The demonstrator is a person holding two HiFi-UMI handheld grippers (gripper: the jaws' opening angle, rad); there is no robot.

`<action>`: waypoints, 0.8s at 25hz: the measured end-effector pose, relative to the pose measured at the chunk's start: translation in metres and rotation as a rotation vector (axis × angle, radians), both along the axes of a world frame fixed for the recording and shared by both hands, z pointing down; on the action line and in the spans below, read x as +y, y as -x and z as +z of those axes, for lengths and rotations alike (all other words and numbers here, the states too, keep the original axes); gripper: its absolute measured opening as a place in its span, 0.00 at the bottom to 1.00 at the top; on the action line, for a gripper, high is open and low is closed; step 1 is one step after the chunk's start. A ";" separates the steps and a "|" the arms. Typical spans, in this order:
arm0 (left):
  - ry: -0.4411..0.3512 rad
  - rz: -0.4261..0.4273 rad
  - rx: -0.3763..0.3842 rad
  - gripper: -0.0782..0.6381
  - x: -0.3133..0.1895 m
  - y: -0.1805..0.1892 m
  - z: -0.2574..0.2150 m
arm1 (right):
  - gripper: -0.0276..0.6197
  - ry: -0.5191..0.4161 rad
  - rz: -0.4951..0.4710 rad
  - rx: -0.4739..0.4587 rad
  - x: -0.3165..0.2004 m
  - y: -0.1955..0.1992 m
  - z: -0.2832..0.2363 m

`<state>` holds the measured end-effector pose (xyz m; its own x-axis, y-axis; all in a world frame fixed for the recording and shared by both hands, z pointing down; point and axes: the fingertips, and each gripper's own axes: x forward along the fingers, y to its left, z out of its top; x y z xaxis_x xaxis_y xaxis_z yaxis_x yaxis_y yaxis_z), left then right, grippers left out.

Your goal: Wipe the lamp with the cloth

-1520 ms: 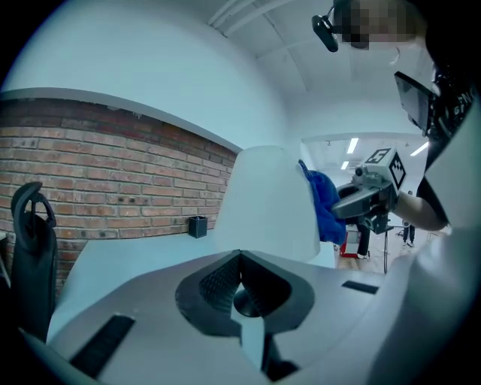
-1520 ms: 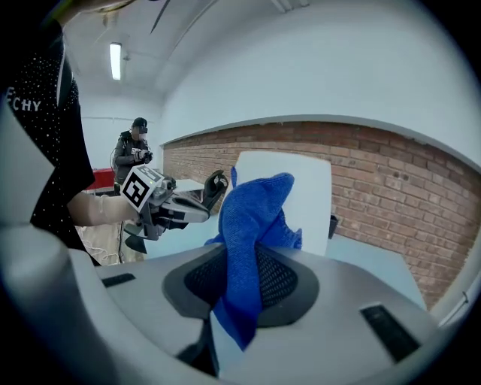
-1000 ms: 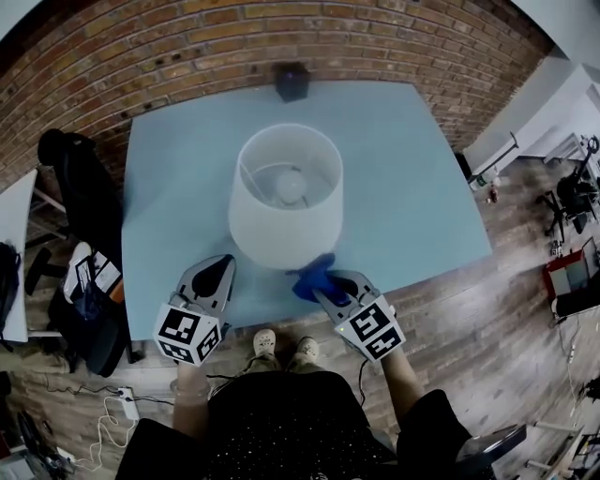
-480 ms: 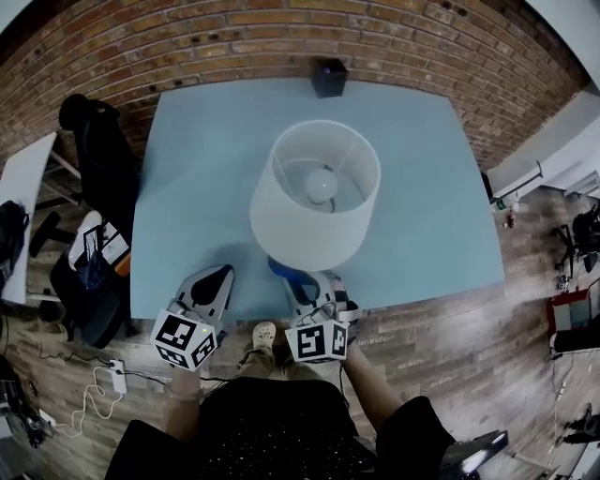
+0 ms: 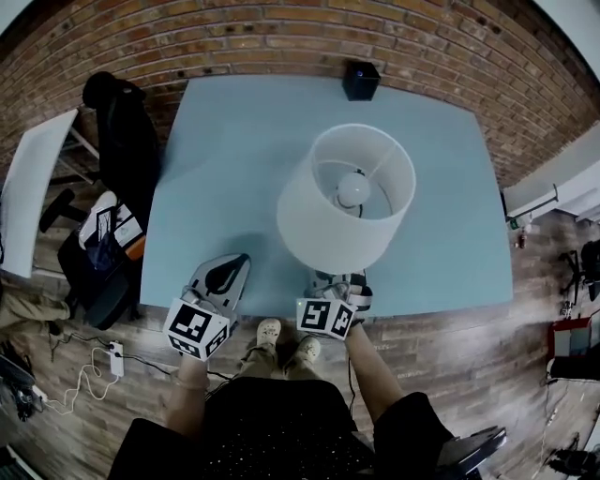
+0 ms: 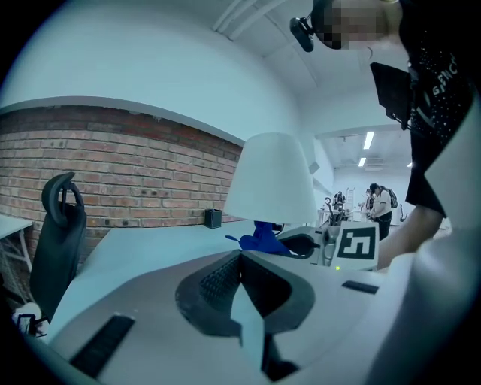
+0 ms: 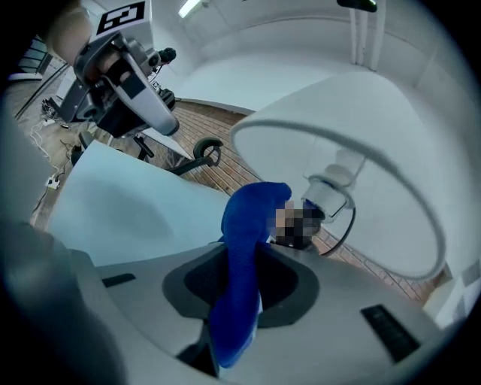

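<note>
Head view: a white lamp [image 5: 342,202] stands on a light blue table [image 5: 234,169], toward the near edge, with its bulb [image 5: 353,189] visible through the open top of the shade. A small black box [image 5: 361,81] sits at the far edge by the brick wall [image 5: 281,28], and a dark chair [image 5: 122,131] stands off the table's left side. The left gripper [image 5: 236,262] lies over the near table edge, apart from the lamp; the right gripper [image 5: 337,277] reaches in under the near rim of the shade. Left gripper view: the two jaws are pressed together with nothing between them. Ahead stand the lamp shade [image 6: 272,180] and, just below its rim, a blue cloth [image 6: 263,239] rising from the right gripper's jaws – the marker cube [image 6: 358,244] shows beside it. Right gripper view: the jaws are clamped on the blue cloth [image 7: 244,263], which stands up from between them and folds over at the top. The cloth's upper end sits under the shade, close beside the lamp's socket [image 7: 334,188]; contact with the lamp cannot be confirmed – a mosaic patch covers that spot.
</note>
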<state>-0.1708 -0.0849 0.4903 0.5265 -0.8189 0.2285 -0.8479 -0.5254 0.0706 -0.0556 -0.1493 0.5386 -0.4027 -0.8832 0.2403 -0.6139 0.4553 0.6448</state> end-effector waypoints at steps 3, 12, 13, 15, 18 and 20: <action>0.009 0.007 -0.006 0.12 0.001 -0.001 0.003 | 0.18 0.033 0.017 0.021 -0.009 0.006 0.015; 0.033 0.025 -0.022 0.12 0.000 -0.007 0.013 | 0.18 0.276 0.023 0.043 -0.008 0.010 0.068; 0.032 0.031 -0.025 0.12 -0.001 -0.009 0.014 | 0.18 0.309 0.001 0.040 -0.003 0.010 0.071; 0.030 0.035 -0.031 0.12 -0.002 -0.011 0.016 | 0.18 0.369 -0.040 0.017 0.011 0.011 0.074; 0.020 0.033 -0.026 0.12 -0.004 -0.012 0.016 | 0.18 0.425 -0.106 -0.050 0.038 0.005 0.067; 0.022 0.043 -0.020 0.12 -0.005 -0.016 0.017 | 0.18 0.450 -0.143 -0.126 0.055 -0.005 0.057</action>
<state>-0.1545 -0.0899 0.5070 0.5561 -0.7904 0.2569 -0.8261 -0.5597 0.0660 -0.0504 -0.0948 0.5960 -0.5629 -0.6369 0.5268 -0.5857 0.7571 0.2896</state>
